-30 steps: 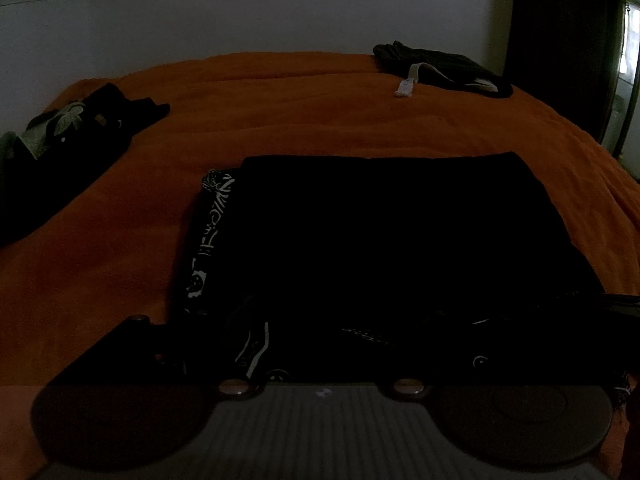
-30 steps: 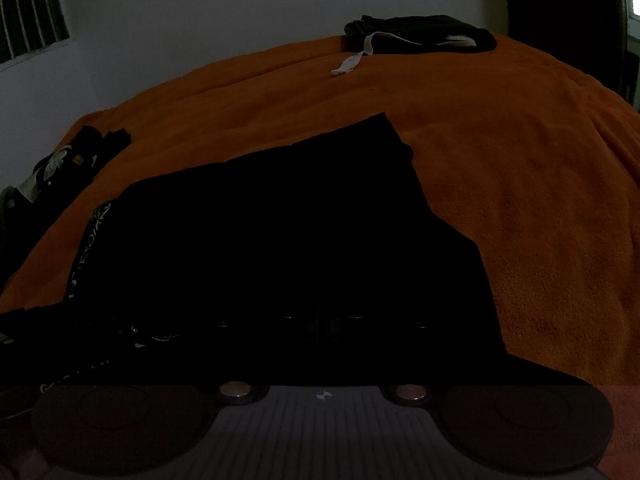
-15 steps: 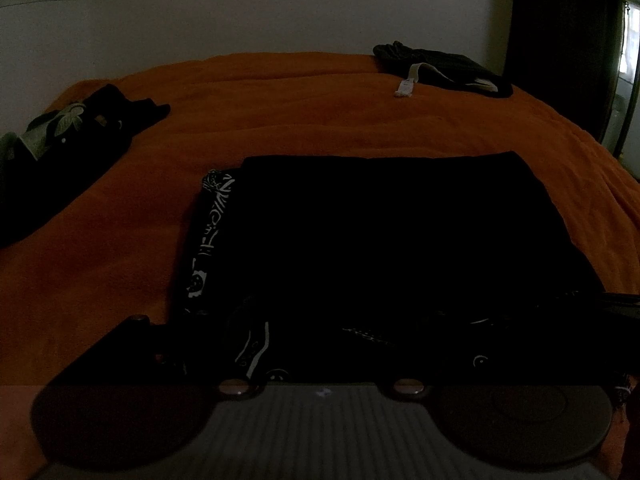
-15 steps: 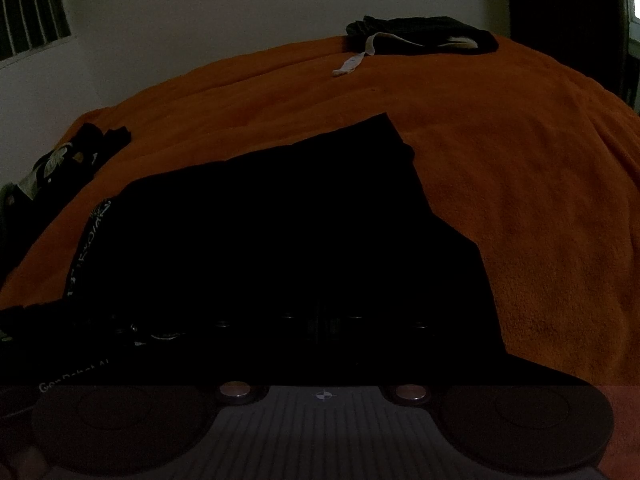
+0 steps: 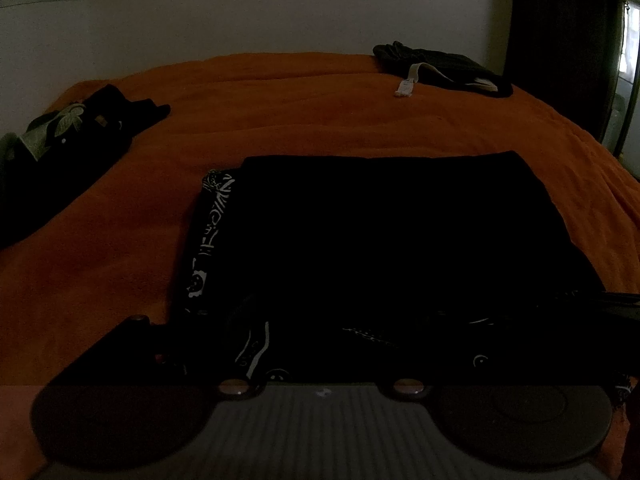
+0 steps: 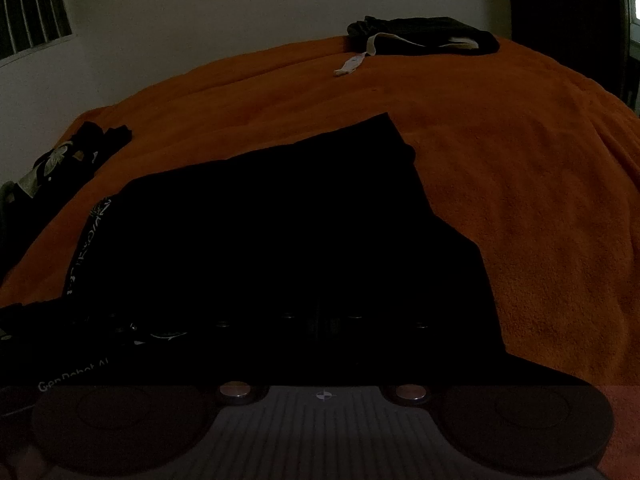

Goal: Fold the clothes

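Observation:
A black garment with white print [image 5: 384,240] lies folded flat on the orange blanket [image 5: 300,120]; it also fills the middle of the right wrist view [image 6: 280,240]. My left gripper [image 5: 320,320] sits at its near edge. One finger [image 5: 132,328] is spread far left over the blanket, and the other is lost in the dark cloth. My right gripper [image 6: 322,320] rests on the garment's near right part with its dark fingers pressed together. Whether any cloth is pinched between them is hidden. The left gripper's body [image 6: 72,384] shows at the lower left of the right wrist view.
A dark pile of clothes with a leaf print [image 5: 60,132] lies at the bed's left edge. Another dark garment with a white drawstring [image 5: 440,68] lies at the far right corner. A white wall stands behind the bed, with a dark curtain [image 5: 560,40] on the right.
The right wrist view has drifted very slightly. The garment and the left gripper have not moved.

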Demonstrator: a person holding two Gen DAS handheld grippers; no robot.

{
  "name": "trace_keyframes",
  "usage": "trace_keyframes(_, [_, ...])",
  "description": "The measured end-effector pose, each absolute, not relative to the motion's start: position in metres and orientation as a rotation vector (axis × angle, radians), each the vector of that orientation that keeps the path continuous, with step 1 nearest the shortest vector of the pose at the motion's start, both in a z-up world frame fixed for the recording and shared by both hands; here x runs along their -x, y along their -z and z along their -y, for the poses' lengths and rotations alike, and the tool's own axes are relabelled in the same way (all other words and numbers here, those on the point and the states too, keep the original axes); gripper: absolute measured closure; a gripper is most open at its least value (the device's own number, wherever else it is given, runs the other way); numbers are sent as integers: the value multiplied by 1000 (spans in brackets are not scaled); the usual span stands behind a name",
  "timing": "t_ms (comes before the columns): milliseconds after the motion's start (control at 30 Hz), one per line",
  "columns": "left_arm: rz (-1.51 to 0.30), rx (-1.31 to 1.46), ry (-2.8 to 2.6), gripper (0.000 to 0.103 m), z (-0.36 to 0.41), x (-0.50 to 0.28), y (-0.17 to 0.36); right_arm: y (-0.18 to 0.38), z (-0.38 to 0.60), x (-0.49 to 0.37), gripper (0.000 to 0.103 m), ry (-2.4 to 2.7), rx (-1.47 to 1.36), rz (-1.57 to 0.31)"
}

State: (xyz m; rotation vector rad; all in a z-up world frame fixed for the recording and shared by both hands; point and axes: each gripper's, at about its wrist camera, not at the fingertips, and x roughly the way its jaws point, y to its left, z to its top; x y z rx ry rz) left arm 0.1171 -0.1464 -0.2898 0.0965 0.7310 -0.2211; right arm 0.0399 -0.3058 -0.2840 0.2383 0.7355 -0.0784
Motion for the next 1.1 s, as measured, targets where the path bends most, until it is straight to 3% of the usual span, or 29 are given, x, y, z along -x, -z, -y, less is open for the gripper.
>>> trace_keyframes(67, [-732,-96,219,21,147,-117,290,284,306,-40,103,78,-238,-735])
trace_keyframes(467, [-730,-80,214,21,147,-117,286,283,305,-38,103,75,-232,-722])
trace_keyframes(600, [-739,-68,218,21,145,-124,275,275,308,-35,94,57,-255,-720])
trace_keyframes(667, [-744,-68,221,21,144,-128,269,269,311,-34,72,42,-269,-721])
trace_keyframes(1100, [-806,-110,240,21,127,-202,234,237,372,-46,71,58,-274,-684])
